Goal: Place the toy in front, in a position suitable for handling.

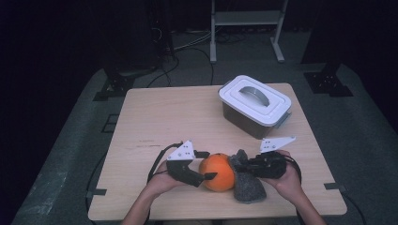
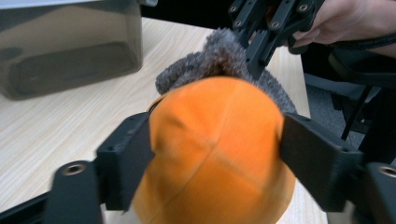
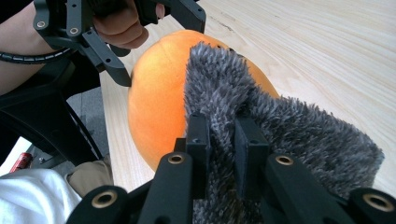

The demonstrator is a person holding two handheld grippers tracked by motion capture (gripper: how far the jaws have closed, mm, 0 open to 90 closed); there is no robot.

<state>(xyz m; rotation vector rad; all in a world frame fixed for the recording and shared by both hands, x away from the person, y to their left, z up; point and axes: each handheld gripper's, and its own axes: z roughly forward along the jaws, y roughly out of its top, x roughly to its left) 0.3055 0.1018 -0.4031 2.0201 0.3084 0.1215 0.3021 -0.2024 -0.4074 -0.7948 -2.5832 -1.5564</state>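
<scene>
grey floor (image 1: 70,154) | white shelf frame (image 1: 246,18) (far back) | dim, dark room

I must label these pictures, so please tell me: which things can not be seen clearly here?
- Contents of the lidded box: high view, hidden by its white lid; its wall is murky in the left gripper view.
- Underside of the orange ball: left gripper view, cut off by the bottom edge.
- Grey furry cloth beneath the fingers: right gripper view, covered by the right gripper.
</scene>
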